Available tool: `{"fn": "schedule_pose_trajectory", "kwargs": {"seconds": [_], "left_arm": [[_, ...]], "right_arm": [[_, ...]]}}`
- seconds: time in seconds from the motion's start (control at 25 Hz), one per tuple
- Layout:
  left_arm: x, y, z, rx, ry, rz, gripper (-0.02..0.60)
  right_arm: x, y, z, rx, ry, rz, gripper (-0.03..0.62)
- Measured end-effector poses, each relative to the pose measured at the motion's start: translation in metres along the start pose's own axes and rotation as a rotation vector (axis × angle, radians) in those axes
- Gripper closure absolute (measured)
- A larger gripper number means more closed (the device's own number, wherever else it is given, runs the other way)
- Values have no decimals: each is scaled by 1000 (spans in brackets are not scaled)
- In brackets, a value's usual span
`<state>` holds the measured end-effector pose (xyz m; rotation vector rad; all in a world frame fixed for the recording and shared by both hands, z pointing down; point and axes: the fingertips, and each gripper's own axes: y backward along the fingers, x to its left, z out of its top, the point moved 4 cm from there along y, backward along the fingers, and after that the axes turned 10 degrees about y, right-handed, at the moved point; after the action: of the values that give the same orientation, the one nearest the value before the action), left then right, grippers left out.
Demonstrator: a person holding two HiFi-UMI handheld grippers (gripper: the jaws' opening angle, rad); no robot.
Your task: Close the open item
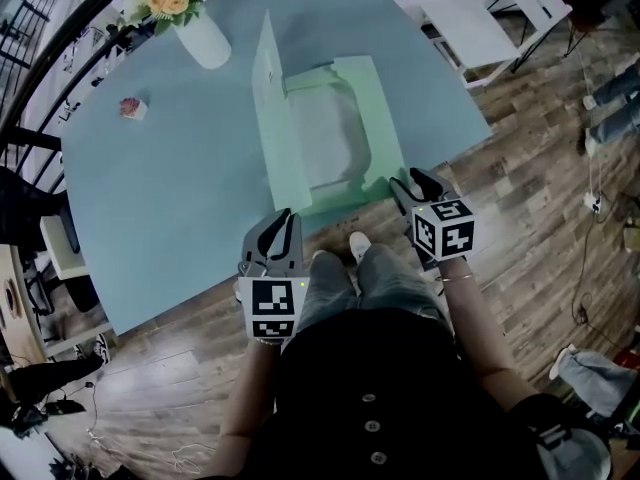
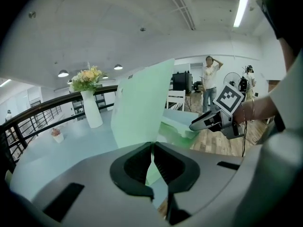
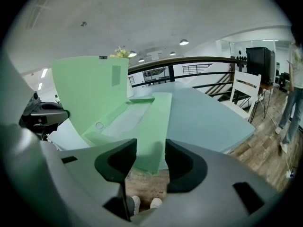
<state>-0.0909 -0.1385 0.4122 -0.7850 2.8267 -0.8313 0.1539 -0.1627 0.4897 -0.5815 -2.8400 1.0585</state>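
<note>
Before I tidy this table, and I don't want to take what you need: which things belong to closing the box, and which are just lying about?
For the job:
box
lid, standing upright
left gripper, shut
right gripper, open

Lying about:
vase of flowers
pink thing
chair

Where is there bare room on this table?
The widest bare patch of table lies left of the open green box, bordered by the small pink object, the flower vase and the near edge. A narrower strip runs along its right. Crowded: the box's near corners, at the left gripper and right gripper.
</note>
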Motion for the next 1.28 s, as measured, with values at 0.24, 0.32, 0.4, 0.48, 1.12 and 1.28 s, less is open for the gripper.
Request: {"fn": "schedule_pose_trajectory", "kwargs": {"seconds": [0.24,0.32,0.4,0.48,1.12,1.28], "left_arm": [[-16,-9,0,23,-30,-48,551],[-19,-13,0,29,-29,-64,549],[-22,-16,0,37,-38,-77,548],[-25,-18,-1,45,-49,-88,546],[-36,-30,-6,81,-84,-124,540],[-39,-29,-6,86,-88,-115,540]], "right_arm": [[-7,-1,-7,7,-33,13,391],[-7,-2,-8,5,-44,16,391],[-6,-3,-9,2,-52,19,391],[-6,-4,-10,2,-59,24,393],[-3,-12,-14,-9,-87,96,419],[-2,-12,-12,-2,-59,120,419]]}}
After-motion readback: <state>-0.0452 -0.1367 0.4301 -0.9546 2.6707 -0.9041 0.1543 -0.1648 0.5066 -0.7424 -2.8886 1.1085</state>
